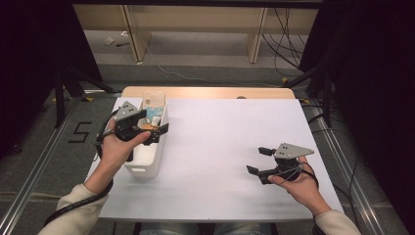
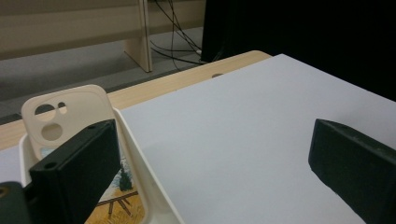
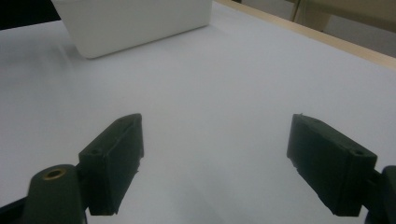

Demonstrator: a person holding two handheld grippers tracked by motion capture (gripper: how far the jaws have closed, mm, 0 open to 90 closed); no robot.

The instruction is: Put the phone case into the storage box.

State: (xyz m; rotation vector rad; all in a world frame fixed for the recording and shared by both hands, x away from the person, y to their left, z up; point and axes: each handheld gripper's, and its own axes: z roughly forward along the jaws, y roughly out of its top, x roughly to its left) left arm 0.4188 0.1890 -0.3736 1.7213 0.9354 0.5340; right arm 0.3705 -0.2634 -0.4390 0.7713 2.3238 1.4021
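Phone case (image 2: 63, 114) apparently dropped in bin (image 1: 147, 161); left gripper (image 1: 155, 131) fingers released, right gripper (image 1: 259, 160) released, tabletop (image 1: 220, 147) bare.

A white worktop (image 1: 220, 147) with a light wooden far edge stands on grey floor (image 1: 205, 58). Beyond the worktop, pale wooden furniture legs (image 1: 134, 32) rise, black cables (image 1: 286, 39) trailing beside them. Dark curtains (image 1: 372, 73) flank the worktop.

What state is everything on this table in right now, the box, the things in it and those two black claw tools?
White plastic bin: upright, open-topped, holding items.
Cream phone case: standing on end inside the bin.
Left gripper: jaws open over the bin, holding nothing.
Right gripper: jaws open, holding nothing, above the white table sheet.
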